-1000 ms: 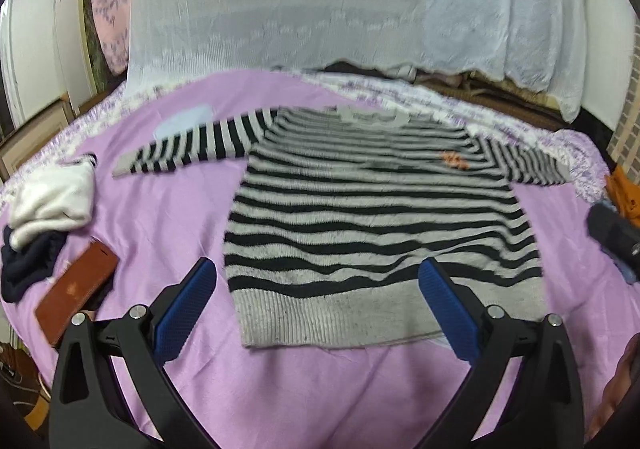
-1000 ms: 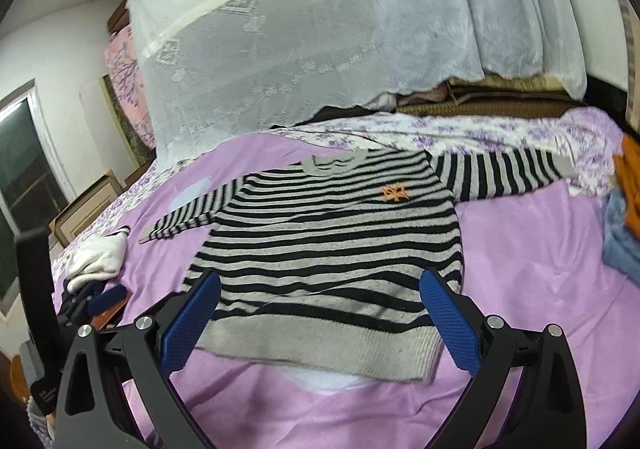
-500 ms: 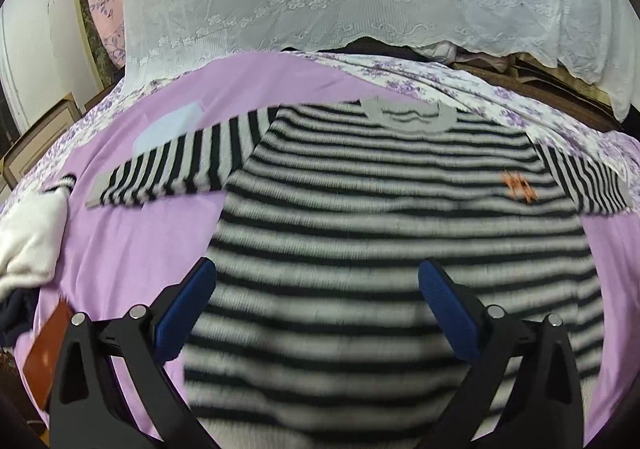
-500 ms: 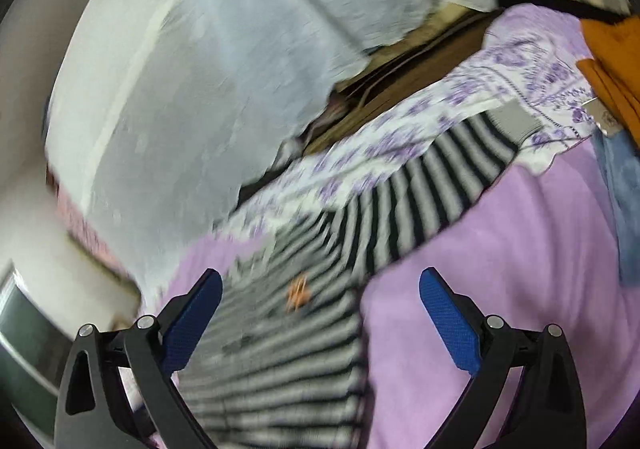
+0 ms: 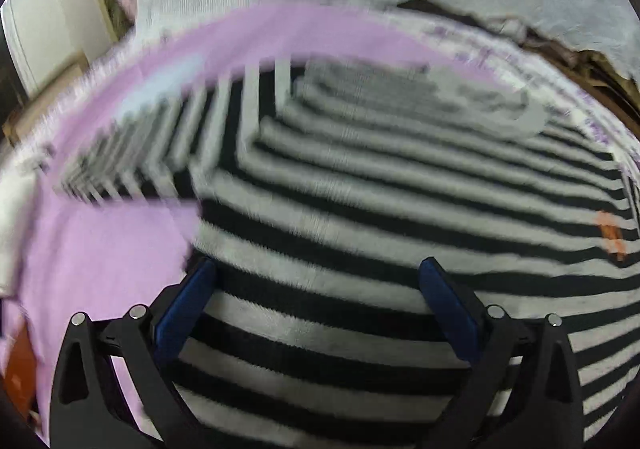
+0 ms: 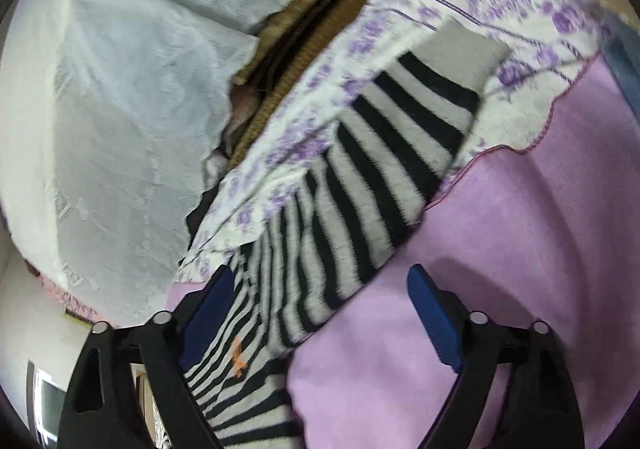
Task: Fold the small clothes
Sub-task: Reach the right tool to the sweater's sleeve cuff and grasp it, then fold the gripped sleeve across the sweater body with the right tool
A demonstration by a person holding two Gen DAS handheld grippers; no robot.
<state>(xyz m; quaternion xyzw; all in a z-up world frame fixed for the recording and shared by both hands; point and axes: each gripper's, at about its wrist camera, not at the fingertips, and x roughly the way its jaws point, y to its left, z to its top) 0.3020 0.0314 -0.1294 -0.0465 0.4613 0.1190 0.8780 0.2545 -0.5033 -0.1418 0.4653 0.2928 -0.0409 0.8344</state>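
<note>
Striped sweater (image 5: 360,249) lies flat on purple bedspread (image 6: 520,229), sleeve (image 6: 380,177) toward two o'clock. Left gripper (image 5: 316,289) open above its body. Right gripper (image 6: 320,313) closing, pads clear of sleeve.

1. A knitted sweater with black and pale grey horizontal stripes (image 5: 360,217) lies spread flat, front up, on a lilac-pink bed sheet.
2. Its plain grey ribbed collar (image 5: 496,105) sits at the far end of the body, blurred in the left wrist view.
3. A small orange emblem (image 5: 610,235) marks the chest near that view's right edge; it also shows in the right wrist view (image 6: 238,357).
4. One striped sleeve (image 5: 132,153) stretches out to the left across the sheet, heavily blurred.
5. The other sleeve (image 6: 372,185) runs out straight and flat, ending in a plain grey cuff (image 6: 460,51) that rests on white fabric with a purple flower print.
</note>
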